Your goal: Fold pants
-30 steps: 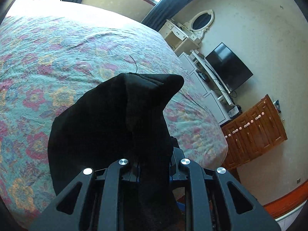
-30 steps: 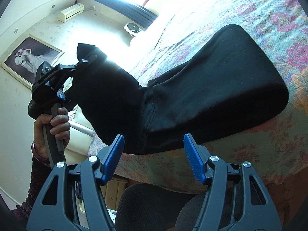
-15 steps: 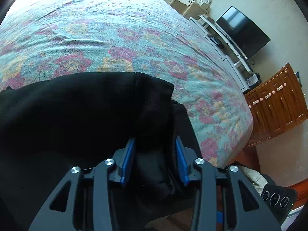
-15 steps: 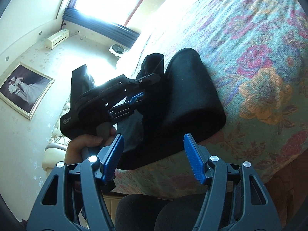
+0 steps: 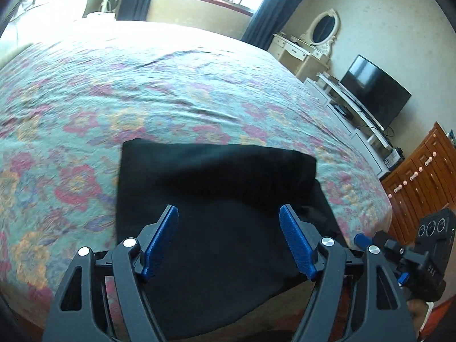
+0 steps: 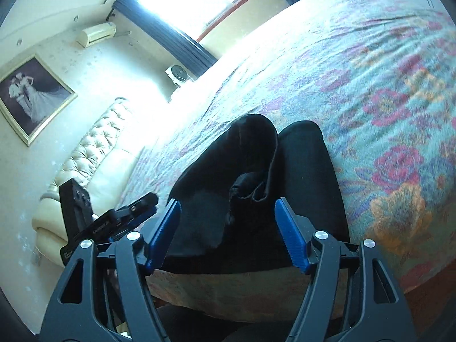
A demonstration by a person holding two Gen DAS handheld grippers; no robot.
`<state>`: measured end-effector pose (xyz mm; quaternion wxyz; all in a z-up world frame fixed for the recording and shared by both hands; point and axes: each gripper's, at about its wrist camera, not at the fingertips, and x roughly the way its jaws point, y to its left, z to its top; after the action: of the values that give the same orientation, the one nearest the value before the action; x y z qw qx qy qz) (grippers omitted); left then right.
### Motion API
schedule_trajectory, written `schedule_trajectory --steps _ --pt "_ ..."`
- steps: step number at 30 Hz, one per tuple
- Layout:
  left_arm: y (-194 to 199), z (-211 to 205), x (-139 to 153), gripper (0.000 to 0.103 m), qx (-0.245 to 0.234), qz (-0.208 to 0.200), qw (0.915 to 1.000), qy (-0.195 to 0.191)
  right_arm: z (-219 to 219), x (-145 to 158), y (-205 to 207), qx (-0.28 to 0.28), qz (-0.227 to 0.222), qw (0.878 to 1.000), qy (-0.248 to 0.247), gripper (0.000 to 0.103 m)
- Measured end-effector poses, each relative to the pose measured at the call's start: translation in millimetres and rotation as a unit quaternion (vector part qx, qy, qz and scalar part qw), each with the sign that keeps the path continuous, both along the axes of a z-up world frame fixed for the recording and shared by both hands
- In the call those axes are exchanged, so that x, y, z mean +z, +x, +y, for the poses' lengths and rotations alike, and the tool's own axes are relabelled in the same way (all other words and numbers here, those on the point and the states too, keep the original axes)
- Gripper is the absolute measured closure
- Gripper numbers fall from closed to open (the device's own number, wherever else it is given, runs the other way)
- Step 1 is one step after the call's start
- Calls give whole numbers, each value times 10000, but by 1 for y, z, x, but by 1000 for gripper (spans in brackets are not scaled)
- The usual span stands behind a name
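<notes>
No text reads clearly — only blurred white lettering on each hand-held gripper's black body, too small to decipher.

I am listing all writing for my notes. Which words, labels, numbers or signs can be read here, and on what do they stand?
White lettering on the right gripper body: too blurred to read.
White print on the left gripper body: too blurred to read.
No other text shows.
Both grippers' jaws have just been opening, and they grip nothing.
</notes>
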<state>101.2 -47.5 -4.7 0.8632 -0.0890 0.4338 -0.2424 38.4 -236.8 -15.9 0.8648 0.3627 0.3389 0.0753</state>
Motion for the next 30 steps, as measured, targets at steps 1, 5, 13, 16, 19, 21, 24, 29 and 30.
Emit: schedule_trajectory --steps 1,5,13,16,19,21,24,29,30 --pt "0 17 -8 31 209 103 9997 14 4 -4 8 -6 170 9997 -170 32" --pt "0 77 -32 31 942 461 9943 -197 15 -20 33 76 648 9971 -383 32" --pt "-6 102 -51 30 1025 794 9886 -760 28 -11 42 18 500 9957 -777 91" --pt "-8 95 -52 29 887 776 9893 -857 7 0 23 -179 302 9978 -566 91" --pt "-7 88 -54 29 796 788 9892 -949 -13 -15 6 -494 500 9960 -546 91" --pt "-5 82 -58 29 744 805 9893 -959 -27 -43 2 -606 786 9948 -249 91" --pt "-1 74 -68 28 755 937 9881 -955 -42 -70 -3 -639 758 9942 427 89" --pt "4 72 -82 23 841 1060 9851 -1059 -57 -56 -13 -837 579 9939 425 42" --pt "4 71 -82 23 811 1032 9861 -1015 -63 -52 -16 -981 561 9930 350 33"
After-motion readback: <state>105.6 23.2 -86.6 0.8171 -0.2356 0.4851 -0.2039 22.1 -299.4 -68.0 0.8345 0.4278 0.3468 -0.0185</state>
